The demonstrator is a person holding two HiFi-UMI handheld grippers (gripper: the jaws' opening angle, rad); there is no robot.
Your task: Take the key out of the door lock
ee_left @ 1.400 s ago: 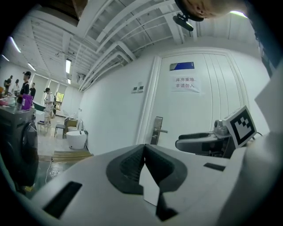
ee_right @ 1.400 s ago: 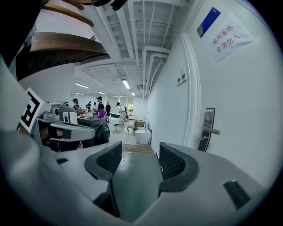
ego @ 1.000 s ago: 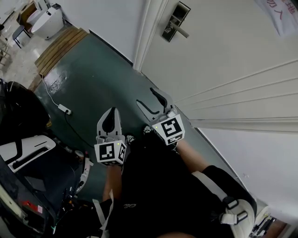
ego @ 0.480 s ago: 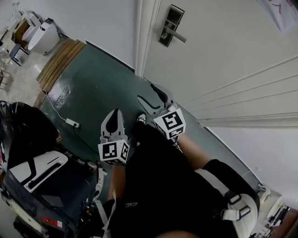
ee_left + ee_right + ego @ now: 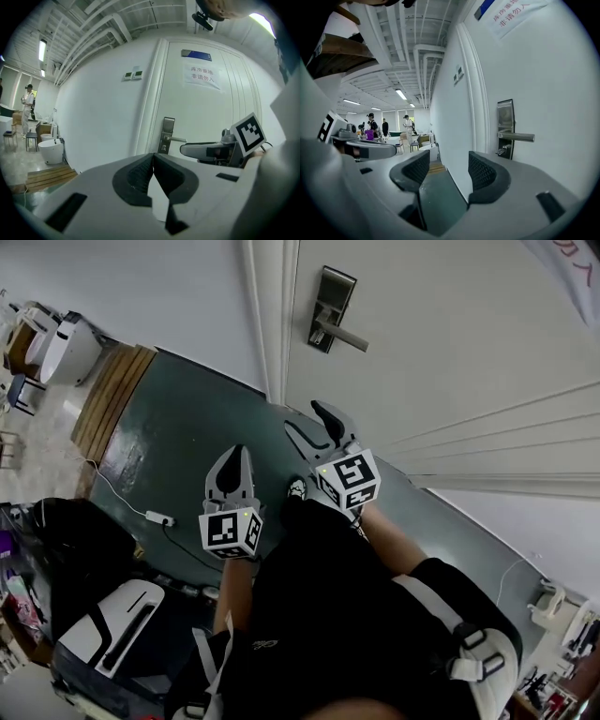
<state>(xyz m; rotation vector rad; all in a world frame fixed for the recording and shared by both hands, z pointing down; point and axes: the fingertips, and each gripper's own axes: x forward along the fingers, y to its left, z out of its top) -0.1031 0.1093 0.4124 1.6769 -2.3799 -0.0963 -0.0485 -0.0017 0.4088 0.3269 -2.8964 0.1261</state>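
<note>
A white door carries a dark lock plate (image 5: 330, 307) with a silver lever handle (image 5: 344, 336). In the right gripper view the lock plate (image 5: 505, 123) shows the handle (image 5: 516, 137) and a small key (image 5: 502, 151) hanging just below it. My right gripper (image 5: 314, 426) is open and empty, held low and well short of the lock. My left gripper (image 5: 234, 461) is shut on nothing, to the left of the right one. From the left gripper view the lock plate (image 5: 166, 135) stands beyond the closed tips (image 5: 153, 159).
The door frame (image 5: 272, 306) runs left of the lock, with a white wall beside it. A dark green floor (image 5: 178, 427) lies below. A wooden platform (image 5: 108, 399), a white toilet-like fixture (image 5: 66, 348) and a cable with power strip (image 5: 159, 518) sit at the left. People stand far off (image 5: 408, 125).
The head view has swung so the door lock sits nearer the middle top. Both grippers have risen slightly toward the door; their jaw states are unchanged.
</note>
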